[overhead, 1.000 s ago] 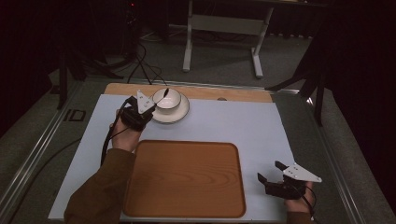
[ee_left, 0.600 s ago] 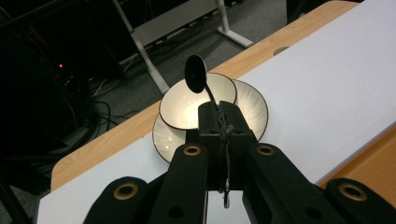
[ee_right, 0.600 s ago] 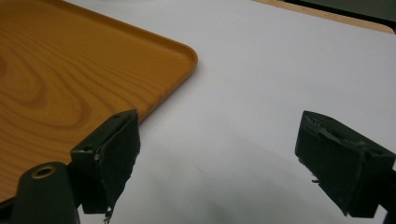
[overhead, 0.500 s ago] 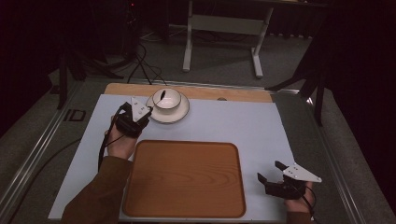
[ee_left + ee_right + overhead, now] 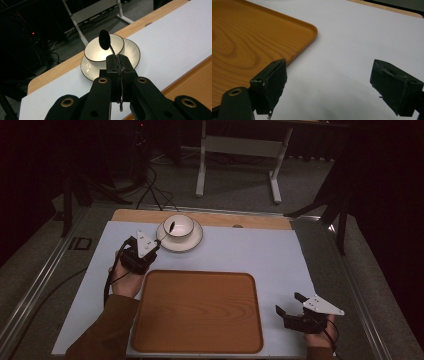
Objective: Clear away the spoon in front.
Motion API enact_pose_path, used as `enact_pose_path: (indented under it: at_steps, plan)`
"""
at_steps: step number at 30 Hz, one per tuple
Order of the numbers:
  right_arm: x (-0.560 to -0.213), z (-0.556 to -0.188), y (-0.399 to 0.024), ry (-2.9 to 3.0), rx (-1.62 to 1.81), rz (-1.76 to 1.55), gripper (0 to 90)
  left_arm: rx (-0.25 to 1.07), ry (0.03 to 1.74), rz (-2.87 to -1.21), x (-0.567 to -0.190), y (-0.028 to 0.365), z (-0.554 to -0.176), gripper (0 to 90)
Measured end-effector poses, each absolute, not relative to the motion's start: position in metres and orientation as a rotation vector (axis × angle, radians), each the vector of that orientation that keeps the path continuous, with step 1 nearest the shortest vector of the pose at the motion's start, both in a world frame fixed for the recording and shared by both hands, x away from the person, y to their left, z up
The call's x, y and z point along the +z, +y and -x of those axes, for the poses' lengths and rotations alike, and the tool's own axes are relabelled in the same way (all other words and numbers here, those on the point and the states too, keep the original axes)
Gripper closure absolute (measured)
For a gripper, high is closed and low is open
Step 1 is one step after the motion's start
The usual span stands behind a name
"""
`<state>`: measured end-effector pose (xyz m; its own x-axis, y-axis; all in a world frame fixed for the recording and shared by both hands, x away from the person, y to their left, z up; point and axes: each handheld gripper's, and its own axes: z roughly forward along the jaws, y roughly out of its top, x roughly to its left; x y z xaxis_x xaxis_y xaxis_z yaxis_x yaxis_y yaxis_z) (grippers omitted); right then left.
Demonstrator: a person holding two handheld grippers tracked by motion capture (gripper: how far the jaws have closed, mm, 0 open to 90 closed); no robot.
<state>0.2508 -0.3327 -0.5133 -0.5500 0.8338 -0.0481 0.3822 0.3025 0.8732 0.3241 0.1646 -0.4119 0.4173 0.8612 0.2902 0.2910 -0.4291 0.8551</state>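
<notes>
A white bowl (image 5: pixel 181 225) stands on a white saucer (image 5: pixel 194 241) at the back of the white mat. My left gripper (image 5: pixel 156 246) sits just left of the saucer, shut on the handle of a dark spoon (image 5: pixel 171 226). In the left gripper view the spoon (image 5: pixel 104 40) rises from the closed left gripper (image 5: pixel 117 62), its head tilted up over the bowl (image 5: pixel 95 52) and saucer (image 5: pixel 131 53). My right gripper (image 5: pixel 289 303) rests open at the front right, beside the wooden tray (image 5: pixel 197 310). In the right gripper view, nothing is held by the right gripper (image 5: pixel 332 75).
The tray's rounded corner (image 5: pixel 308 26) lies just left of the right gripper on the white mat (image 5: pixel 357 35). A wooden table edge (image 5: pixel 250 219) runs behind the mat. A table stand (image 5: pixel 237 145) and cables are on the floor beyond.
My left gripper has drawn back a little from the bowl toward the person, with the spoon in it. The right gripper has not moved.
</notes>
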Motion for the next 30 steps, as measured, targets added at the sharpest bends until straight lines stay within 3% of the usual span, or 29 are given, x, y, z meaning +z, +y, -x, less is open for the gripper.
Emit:
enact_pose_path:
  at_steps: [30]
  plan:
    - [-0.512, -0.249, -0.333, 2.054, 1.187, -1.076, 13.8, 0.932, 1.034, -1.889, -0.428, 0.175, -0.3, 89.0]
